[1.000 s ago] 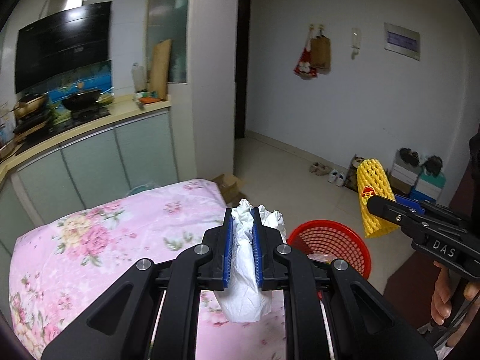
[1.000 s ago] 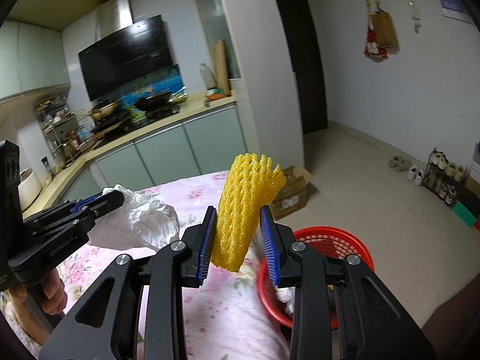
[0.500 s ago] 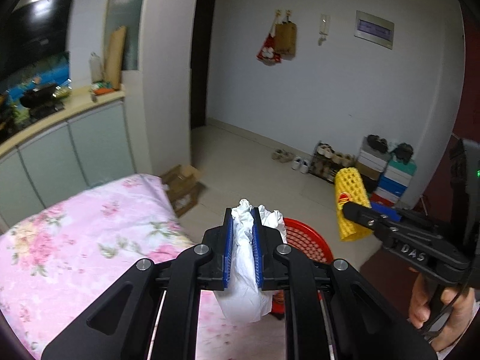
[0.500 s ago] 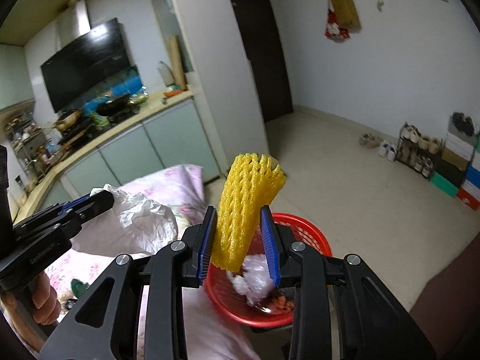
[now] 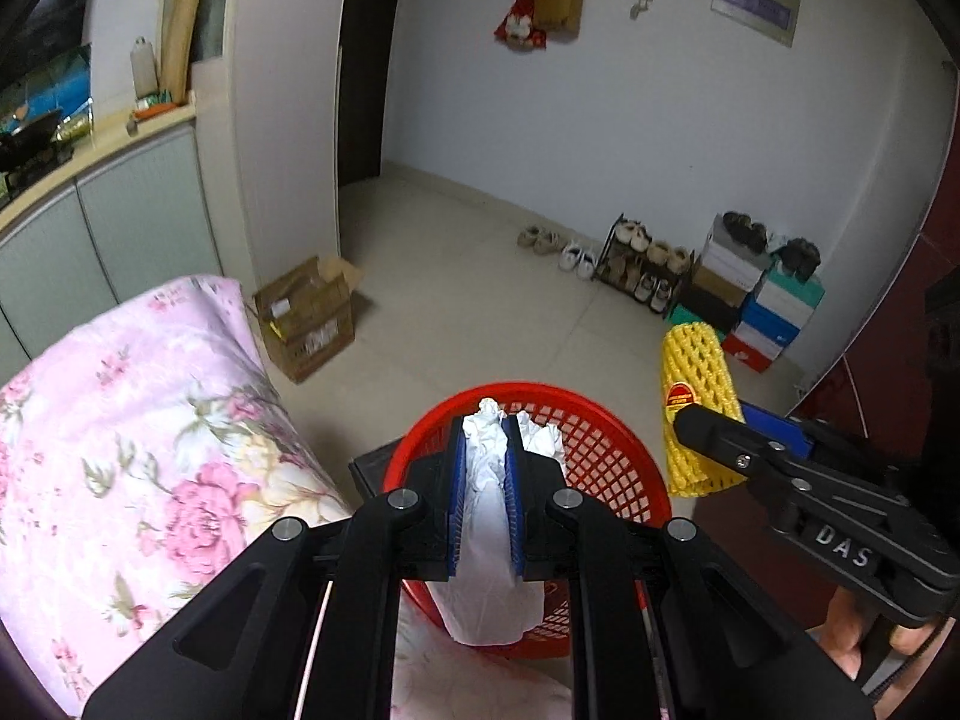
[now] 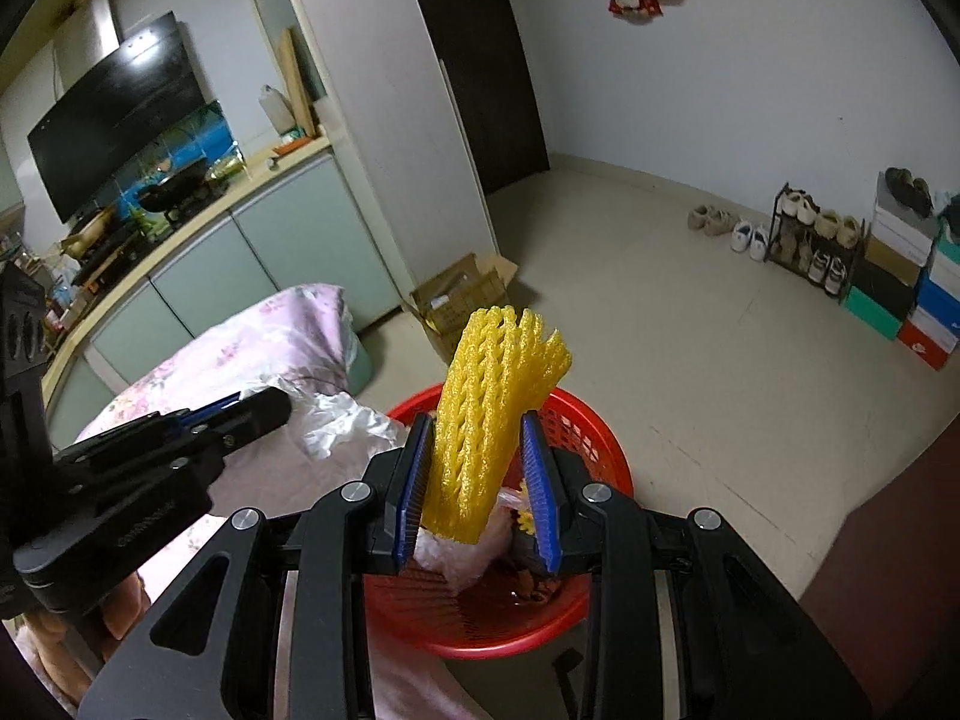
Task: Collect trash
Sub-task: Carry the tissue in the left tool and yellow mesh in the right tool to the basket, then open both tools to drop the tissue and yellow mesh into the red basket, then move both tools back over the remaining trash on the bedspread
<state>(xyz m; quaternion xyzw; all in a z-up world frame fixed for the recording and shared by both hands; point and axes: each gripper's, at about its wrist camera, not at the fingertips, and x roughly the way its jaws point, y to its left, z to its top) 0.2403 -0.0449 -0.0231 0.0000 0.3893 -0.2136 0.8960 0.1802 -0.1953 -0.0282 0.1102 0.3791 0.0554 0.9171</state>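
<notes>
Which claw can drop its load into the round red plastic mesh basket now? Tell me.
Probably both: the left claw with white crumpled paper and the right claw with yellow foam net hover above the basket, nothing between.

You hold two grippers: the left gripper (image 5: 485, 501) pinches one crumpled white paper wad (image 5: 489, 546), and the right gripper (image 6: 480, 495) pinches one yellow foam net sleeve (image 6: 486, 414). One red mesh basket (image 5: 606, 450) sits below them, with some scraps inside too jumbled to count. One table under a pink floral cloth (image 5: 132, 450) lies beside it. On the floor you have one open cardboard box (image 5: 306, 318), one low shoe rack (image 5: 642, 264), and one stack of shoe boxes (image 5: 756, 300) against the wall.
</notes>
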